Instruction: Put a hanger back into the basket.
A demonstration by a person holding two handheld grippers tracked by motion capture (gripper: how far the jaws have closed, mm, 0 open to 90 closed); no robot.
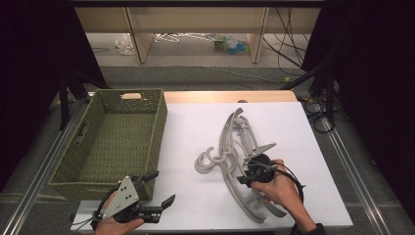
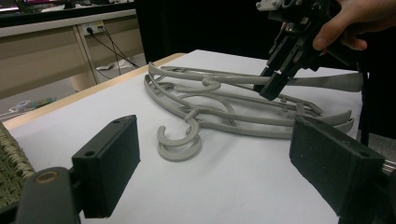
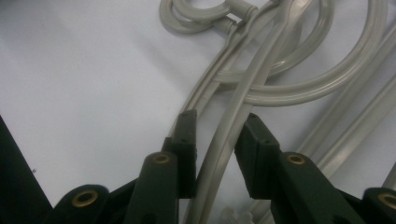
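Observation:
Several grey plastic hangers (image 1: 235,142) lie stacked on the white table top (image 1: 195,127), their hooks (image 1: 209,161) pointing left. My right gripper (image 1: 248,167) is shut on the arm of the top hanger (image 3: 224,140), whose bar runs between the two black jaws. In the left gripper view this hanger (image 2: 322,81) sits slightly above the pile, pinched by the right gripper (image 2: 272,87). My left gripper (image 1: 160,187) rests at the table's front left, open with nothing between its jaws, which point toward the hooks (image 2: 180,140).
A green woven basket (image 1: 157,122) with nothing in it stands at the left side of the table, just behind my left gripper; its corner (image 2: 9,163) appears in the left gripper view. Bare table surface lies in front of the hooks.

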